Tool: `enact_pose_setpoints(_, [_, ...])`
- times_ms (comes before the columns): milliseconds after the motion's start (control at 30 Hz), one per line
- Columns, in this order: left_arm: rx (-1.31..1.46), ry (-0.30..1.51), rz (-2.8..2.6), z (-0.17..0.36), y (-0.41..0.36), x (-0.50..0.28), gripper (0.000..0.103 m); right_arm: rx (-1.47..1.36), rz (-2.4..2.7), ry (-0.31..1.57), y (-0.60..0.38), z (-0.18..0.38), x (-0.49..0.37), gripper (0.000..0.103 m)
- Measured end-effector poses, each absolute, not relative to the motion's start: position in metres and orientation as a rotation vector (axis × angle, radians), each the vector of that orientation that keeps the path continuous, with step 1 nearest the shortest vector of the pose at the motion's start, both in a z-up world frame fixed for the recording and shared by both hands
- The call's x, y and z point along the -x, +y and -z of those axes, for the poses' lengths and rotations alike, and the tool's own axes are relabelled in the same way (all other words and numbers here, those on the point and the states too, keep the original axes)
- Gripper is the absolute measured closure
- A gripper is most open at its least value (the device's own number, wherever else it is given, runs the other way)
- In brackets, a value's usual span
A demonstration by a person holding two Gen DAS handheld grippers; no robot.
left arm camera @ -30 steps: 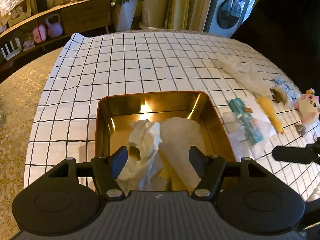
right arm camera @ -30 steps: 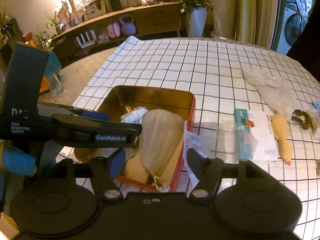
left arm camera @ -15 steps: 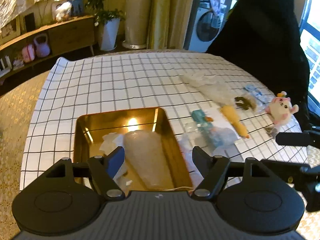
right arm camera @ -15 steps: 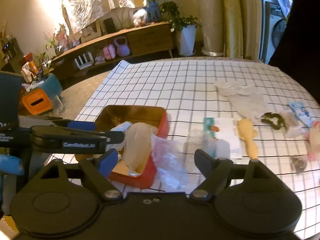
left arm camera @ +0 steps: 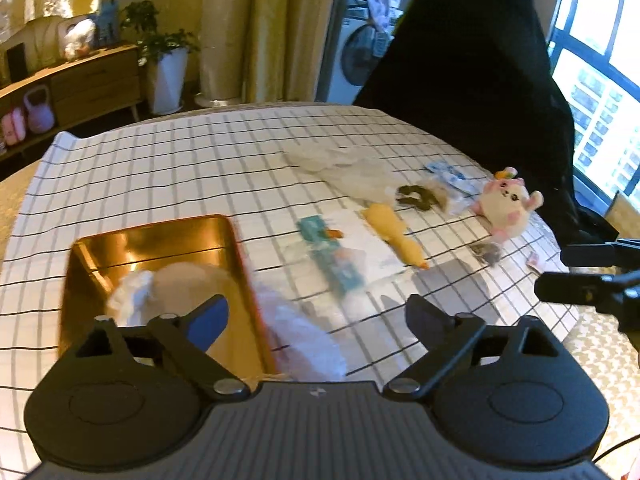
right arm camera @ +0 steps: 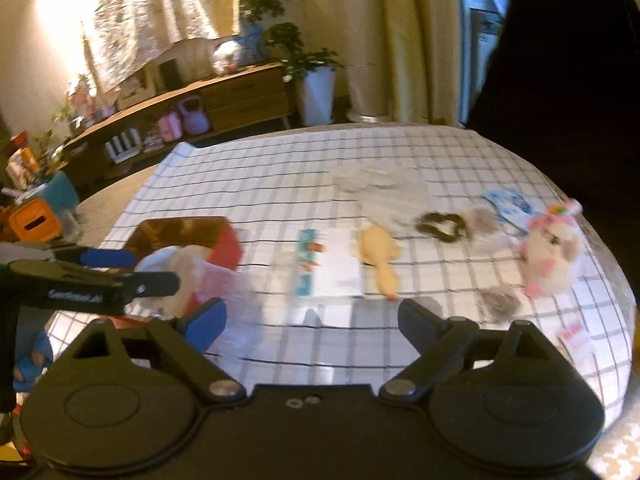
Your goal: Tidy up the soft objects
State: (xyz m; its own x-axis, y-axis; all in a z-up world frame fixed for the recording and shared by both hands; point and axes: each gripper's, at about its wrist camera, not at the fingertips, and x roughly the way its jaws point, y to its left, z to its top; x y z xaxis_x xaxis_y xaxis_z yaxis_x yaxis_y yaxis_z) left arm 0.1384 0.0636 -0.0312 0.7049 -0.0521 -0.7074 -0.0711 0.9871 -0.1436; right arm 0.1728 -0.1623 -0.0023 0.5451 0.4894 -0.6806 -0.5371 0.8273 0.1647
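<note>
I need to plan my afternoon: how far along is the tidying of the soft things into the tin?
Started: the gold tin holds a white cloth and a pale pouch. In hand: nothing; the left gripper and right gripper have just been opening, empty. Left on the tablecloth: the yellow toy, plush toy, dark hair tie and clear bags.

The near edge of the gold metal tray [left arm camera: 152, 240] is hidden behind the left gripper's body. Motion blur smears the crumpled clear plastic bag [left arm camera: 304, 340] beside it, and the small grey tuft [right arm camera: 498, 302] stays too blurred to identify.
</note>
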Motion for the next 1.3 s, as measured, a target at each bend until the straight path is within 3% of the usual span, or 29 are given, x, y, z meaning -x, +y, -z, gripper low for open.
enact_pose_setpoints(367, [0.208, 0.820, -0.106, 0.076, 0.013, -0.139, 0.004, 0.019, -0.470, 0.849, -0.234, 0.037, -0.201, 0.010])
enact_pose_setpoints(700, [0.188, 0.936, -0.227, 0.115, -0.006, -0.151, 0.004, 0.007, -0.402, 0.908, -0.269, 0.067, -0.219, 0.010])
enact_pose_setpoints(1033, [0.122, 0.934, -0.302, 0.138, -0.007, -0.185, 0.004, -0.001, -0.379, 0.913, -0.282, 0.087, -0.247, 0.011])
enact_pose_setpoints(1300, [0.068, 0.927, -0.329, 0.145, -0.015, -0.206, 0.005, 0.009, -0.387, 0.941, -0.269, 0.106, -0.279, 0.019])
